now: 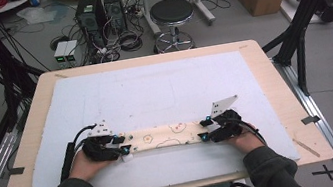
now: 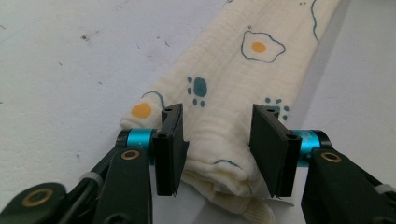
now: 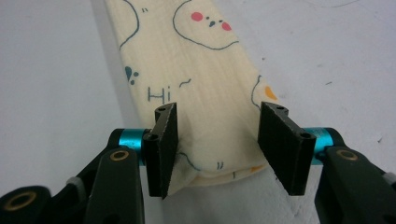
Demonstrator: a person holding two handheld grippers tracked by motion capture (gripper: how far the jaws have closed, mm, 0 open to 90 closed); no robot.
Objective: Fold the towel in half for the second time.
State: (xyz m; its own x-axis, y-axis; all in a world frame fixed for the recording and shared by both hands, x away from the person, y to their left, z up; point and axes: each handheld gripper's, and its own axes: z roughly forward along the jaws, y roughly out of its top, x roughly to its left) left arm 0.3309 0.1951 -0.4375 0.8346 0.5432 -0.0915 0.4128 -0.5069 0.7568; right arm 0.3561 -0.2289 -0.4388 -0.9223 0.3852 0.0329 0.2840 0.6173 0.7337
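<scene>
Folding looks like the job: a cream printed cloth (image 1: 166, 137) lies as a long narrow strip across the near part of the white mat (image 1: 154, 90) on the tabletop (image 1: 275, 86), running 9 to 3 o'clock in front of the person.

Left claw (image 1: 123, 146) sits at the strip's 9 o'clock end, right claw (image 1: 204, 131) at its 3 o'clock end, one hand behind each.

In the left gripper view the left claw (image 2: 217, 149) has its jaws apart, straddling the bunched end of the cloth (image 2: 219, 93). The pads look to sit beside the folds, not pressing. A small ribbed tag pokes out under the end.

Right gripper view, same story: right claw (image 3: 218, 151) stands apart around the layered end of the cloth (image 3: 187, 70), with a clear gap at the 3 o'clock pad; the other pad is at the cloth's edge.

So neither claw is clamped; the cloth rests flat on the mat, several layers thick at both ends.

Step, my read: a lengthwise fold is laid down and let go, both claws parked over the ends.

Next move likely calls for gripping one end through all its layers, lifting it low and carrying it over toward the other end to halve the strip, the other claw pinning its own end. Risk: catching just the top layer, so the fold peels open.
</scene>
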